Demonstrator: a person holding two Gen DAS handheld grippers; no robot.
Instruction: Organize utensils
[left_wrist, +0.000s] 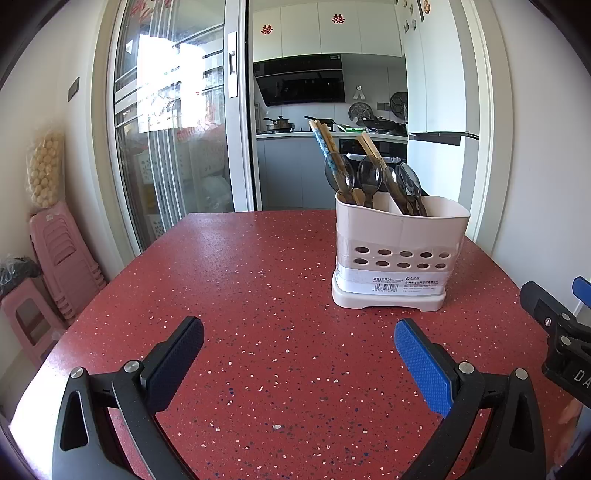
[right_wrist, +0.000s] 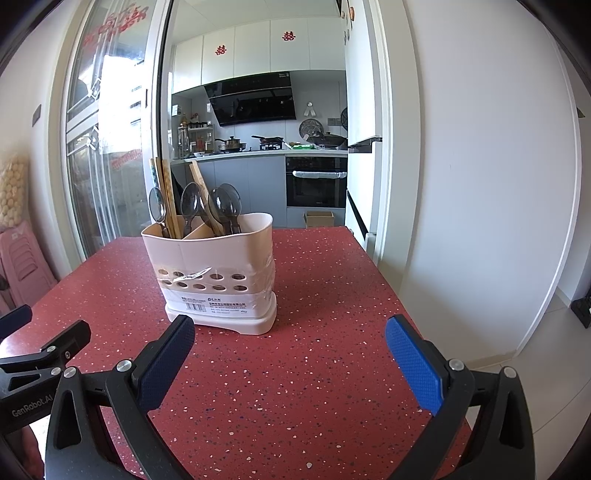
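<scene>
The caddy (left_wrist: 399, 254) stood upright on the table (left_wrist: 258, 280), with spoons (left_wrist: 369, 175) and chopsticks (left_wrist: 325, 142) mixed across its compartments. Both the left gripper (left_wrist: 299, 354) and right gripper (right_wrist: 290, 350) were held spread and empty, short of the caddy. A single handle would best be pinched high and lifted straight up, so that neighbours were not dragged.

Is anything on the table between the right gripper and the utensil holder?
Nothing visible. Only bare red tabletop lies between the open right gripper and the utensil holder, which stands ahead and slightly left of it.
</scene>
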